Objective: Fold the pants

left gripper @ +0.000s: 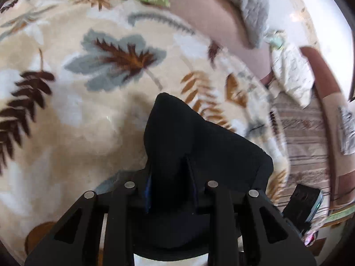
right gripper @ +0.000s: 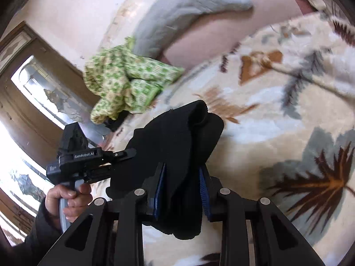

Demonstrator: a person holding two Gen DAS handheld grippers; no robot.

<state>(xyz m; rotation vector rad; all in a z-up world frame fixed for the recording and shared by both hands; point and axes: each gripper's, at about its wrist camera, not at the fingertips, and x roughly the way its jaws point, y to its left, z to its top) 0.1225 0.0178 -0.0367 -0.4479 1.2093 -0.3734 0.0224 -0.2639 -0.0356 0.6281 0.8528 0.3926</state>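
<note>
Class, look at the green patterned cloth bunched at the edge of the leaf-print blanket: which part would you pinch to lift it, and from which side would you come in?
Probably pinch the raised fold on top of the green patterned cloth, coming down from above on the blanket side. It lies crumpled, so ridges stand up for two fingers, while its flat edges hug the surface.

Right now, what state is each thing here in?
Pants: bunched, lifted, clamped at both grippers.
Left gripper: jaws shut on pants.
Right gripper: jaws shut on pants.
Blanket: spread flat.
Green cloth: crumpled, unfolded.
Grey towel: lying loose, unfolded.
</note>
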